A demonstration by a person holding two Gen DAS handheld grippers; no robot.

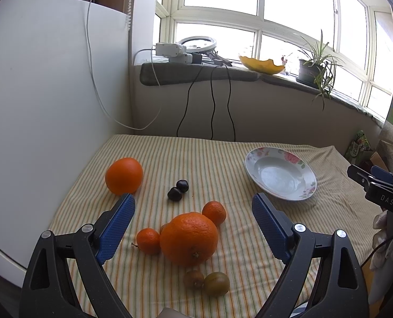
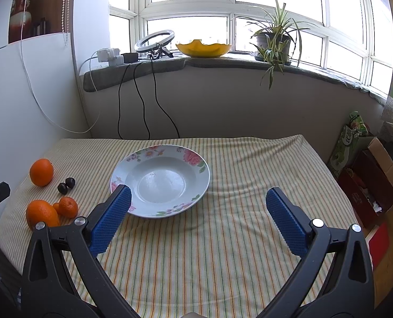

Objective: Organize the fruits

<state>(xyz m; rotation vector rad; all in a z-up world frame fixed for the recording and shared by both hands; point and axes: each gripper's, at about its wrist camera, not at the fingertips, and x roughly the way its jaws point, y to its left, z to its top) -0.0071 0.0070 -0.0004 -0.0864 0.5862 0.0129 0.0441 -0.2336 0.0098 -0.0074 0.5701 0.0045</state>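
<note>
Your left tongs (image 1: 193, 218) and right tongs (image 2: 197, 212) gape wide, ribbed blue pads bare. Nearest on the striped cloth table (image 2: 249, 185) sit two dull kiwis (image 1: 217, 283), then dimpled round oranges (image 1: 188, 238); the glossy floral plate (image 2: 204, 175) lies farther right.

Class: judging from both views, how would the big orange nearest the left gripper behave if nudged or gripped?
The big orange is round, so it would probably roll into the touching mandarins. Its dimpled peel likely grips the textured jaws well. It looks fairly heavy.

Striped-cloth table (image 2: 236, 238), floral plate (image 2: 201, 169) far right, lone orange (image 1: 124, 175) far left, two dark fruits (image 1: 178, 190) between — near, large orange (image 1: 188, 238) among mandarins (image 1: 214, 212), two brownish-green fruits (image 1: 207, 281) nearest.
</note>
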